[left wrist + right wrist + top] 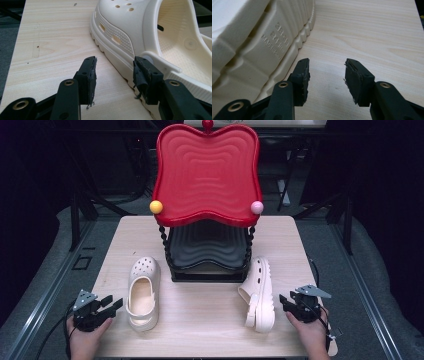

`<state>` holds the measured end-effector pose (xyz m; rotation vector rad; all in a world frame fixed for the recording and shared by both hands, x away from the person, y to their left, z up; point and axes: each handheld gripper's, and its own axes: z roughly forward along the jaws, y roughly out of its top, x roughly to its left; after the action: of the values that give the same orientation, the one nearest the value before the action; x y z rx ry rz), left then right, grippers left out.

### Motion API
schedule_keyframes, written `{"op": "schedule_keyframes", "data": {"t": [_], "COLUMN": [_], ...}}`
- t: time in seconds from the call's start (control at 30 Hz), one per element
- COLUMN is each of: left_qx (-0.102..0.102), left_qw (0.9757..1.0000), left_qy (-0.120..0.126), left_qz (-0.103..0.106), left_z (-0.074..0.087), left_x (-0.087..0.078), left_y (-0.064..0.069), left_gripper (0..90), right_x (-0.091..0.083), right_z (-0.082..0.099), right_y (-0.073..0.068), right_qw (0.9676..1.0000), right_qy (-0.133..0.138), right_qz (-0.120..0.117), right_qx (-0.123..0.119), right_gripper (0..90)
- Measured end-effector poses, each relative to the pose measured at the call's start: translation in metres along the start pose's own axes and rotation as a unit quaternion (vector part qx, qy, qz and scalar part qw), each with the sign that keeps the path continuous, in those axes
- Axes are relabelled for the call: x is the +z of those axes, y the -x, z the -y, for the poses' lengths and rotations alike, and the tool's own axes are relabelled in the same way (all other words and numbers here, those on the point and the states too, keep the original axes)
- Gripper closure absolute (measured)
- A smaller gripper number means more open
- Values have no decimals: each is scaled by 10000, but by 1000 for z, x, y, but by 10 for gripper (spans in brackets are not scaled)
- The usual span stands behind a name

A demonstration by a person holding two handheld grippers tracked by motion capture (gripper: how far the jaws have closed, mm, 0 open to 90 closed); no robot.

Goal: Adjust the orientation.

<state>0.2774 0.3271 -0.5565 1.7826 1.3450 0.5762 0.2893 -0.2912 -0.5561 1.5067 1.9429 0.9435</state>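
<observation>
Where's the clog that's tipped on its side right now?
In the high view the tipped clog lies right of centre on the table, between the red rack and the right hand-held gripper.

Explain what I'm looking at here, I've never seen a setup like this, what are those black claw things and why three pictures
A person sits at a wooden table holding a hand-held two-jaw gripper in each hand: the left gripper and the right gripper. One picture comes from a camera above the table. The other two come from cameras riding on the grippers, looking along their black jaws. On the table stand a two-tier shoe rack with a red top shelf and a black lower shelf. In front lie two cream clogs: the left clog upright, the right clog tipped on its side, sole showing in the right gripper view. Both grippers are open and hold nothing.
</observation>
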Motion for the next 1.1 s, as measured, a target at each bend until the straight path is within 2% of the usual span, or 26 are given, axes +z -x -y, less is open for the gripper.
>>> {"op": "schedule_keyframes", "data": {"t": [0.03, 0.17, 0.27, 0.3, 0.47, 0.6, 0.7, 0.8, 0.83, 0.93, 0.97, 1.1], "left_qx": [13, -4, -26, -23, 102, 239, 321, 355, 416, 581, 593, 621], "left_qw": [10000, 10000, 9999, 9998, 9995, 9990, 9988, 9991, 9989, 9983, 9982, 9980], "left_qy": [26, 32, 139, 156, 295, 316, 291, 168, 133, 58, 41, -69], "left_qz": [-19, 20, 74, 101, 80, 214, 213, 141, 159, 71, 59, 17], "left_z": [-1, -5, -10, -11, -18, -24, -31, -39, -41, -45, -46, -47], "left_x": [0, -5, -9, -11, -19, -19, -14, -7, -4, 3, 6, 18], "left_y": [1, 4, 8, 9, 16, 23, 27, 31, 33, 35, 36, 39], "left_gripper": [533, 532, 529, 529, 516, 556, 639, 653, 656, 668, 677, 698], "right_x": [1, 0, 1, 0, 1, 0, 1, 2, 1, 1, 2, 2], "right_z": [0, 1, 1, 0, 1, 0, 1, 2, 2, 1, 2, 2], "right_y": [-1, 0, 0, 1, 0, 1, 1, 0, 1, 1, 1, 1], "right_qw": [10000, 9999, 9999, 10000, 9999, 9999, 9999, 9998, 9999, 9999, 9998, 9998], "right_qy": [69, 61, 32, -49, -20, -81, -28, -16, -90, -92, -24, -20], "right_qz": [-26, -3, -39, 1, -10, -12, -58, -81, -53, -66, -99, -98], "right_qx": [53, 98, 139, 81, 98, 91, 155, 174, 125, 122, 177, 198], "right_gripper": [540, 539, 540, 542, 544, 545, 545, 545, 545, 545, 545, 545]}}
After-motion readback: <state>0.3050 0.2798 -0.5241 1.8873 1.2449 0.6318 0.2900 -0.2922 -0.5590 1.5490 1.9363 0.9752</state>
